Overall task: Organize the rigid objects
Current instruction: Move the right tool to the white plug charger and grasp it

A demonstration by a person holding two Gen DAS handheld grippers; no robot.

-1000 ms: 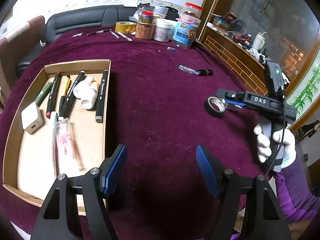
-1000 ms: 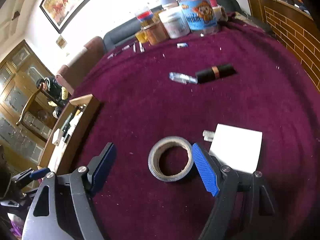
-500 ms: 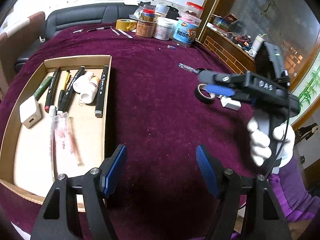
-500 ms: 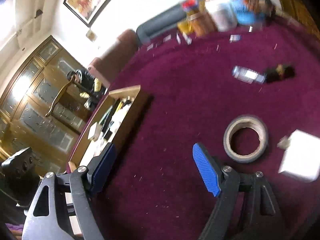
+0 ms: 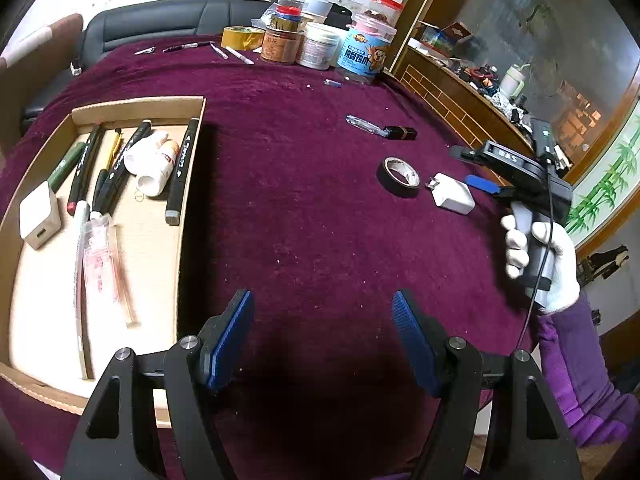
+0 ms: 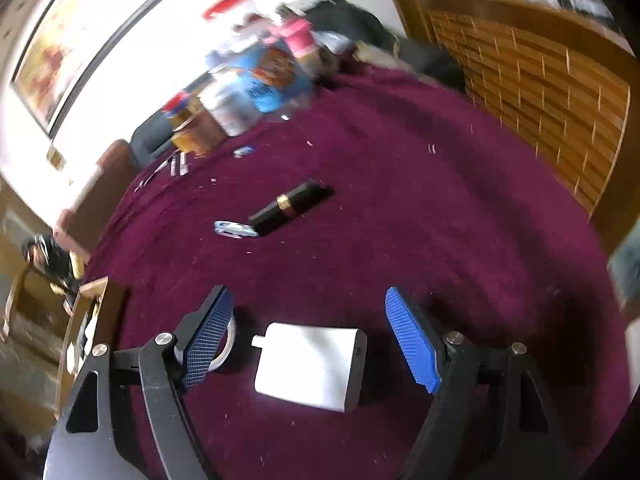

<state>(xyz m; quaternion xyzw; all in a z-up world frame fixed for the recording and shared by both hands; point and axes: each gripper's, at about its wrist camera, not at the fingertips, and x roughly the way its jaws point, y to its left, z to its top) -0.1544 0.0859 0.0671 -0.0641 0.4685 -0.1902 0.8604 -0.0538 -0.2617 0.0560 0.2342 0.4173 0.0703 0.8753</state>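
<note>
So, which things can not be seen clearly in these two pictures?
- Tape roll, right wrist view: mostly hidden behind the right gripper's finger.
- Jars, right wrist view: motion blur, labels unreadable.
- Cardboard tray, right wrist view: only a sliver shows; its contents cannot be told.
- Marker print, left wrist view: too small to read.
</note>
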